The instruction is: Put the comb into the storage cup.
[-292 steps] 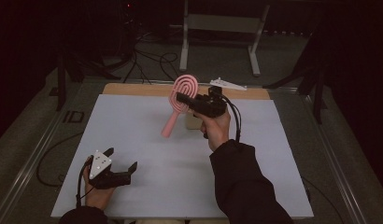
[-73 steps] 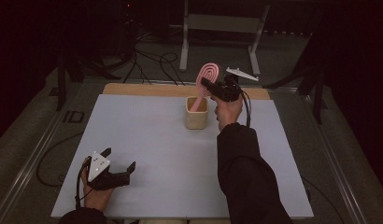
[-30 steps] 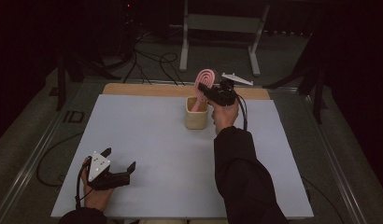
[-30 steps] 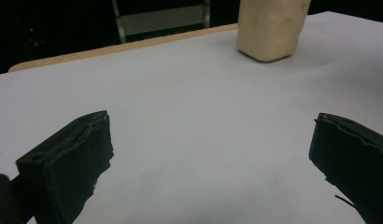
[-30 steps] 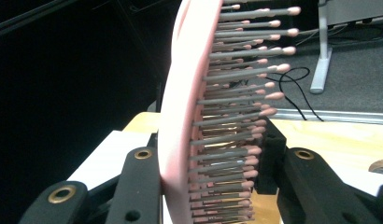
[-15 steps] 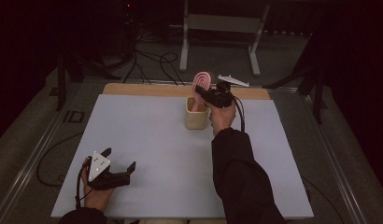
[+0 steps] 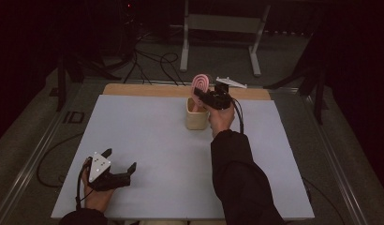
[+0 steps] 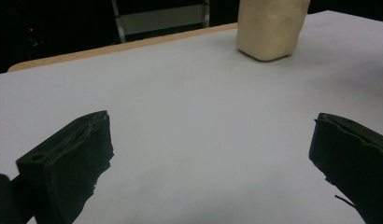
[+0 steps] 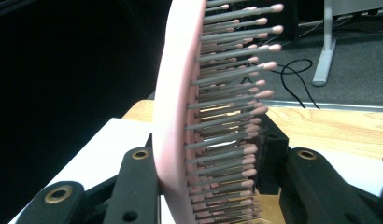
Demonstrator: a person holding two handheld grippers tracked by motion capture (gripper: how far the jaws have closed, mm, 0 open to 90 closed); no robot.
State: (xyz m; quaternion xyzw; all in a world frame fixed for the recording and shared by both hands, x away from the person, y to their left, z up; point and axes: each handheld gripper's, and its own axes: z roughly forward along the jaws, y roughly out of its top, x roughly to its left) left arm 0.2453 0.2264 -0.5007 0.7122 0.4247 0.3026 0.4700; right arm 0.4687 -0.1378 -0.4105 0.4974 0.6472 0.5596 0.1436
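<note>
The right gripper [image 7: 205,97] has its jaws clamped on the oval pink plastic hairbrush [image 7: 200,86] near the far edge of the tabletop [image 7: 148,140]. The brush stands upright with its handle down inside the small cream-coloured square cup [image 7: 196,118], its head rising above the rim. In the right gripper view, the brush's pink back [image 9: 173,107] presses against the left jaw and the grey, pink-tipped bristles point toward the right jaw. The left gripper [image 7: 116,171] rests on the near left of the tabletop, well apart from the cup [image 8: 270,25], jaws wide and empty.
</note>
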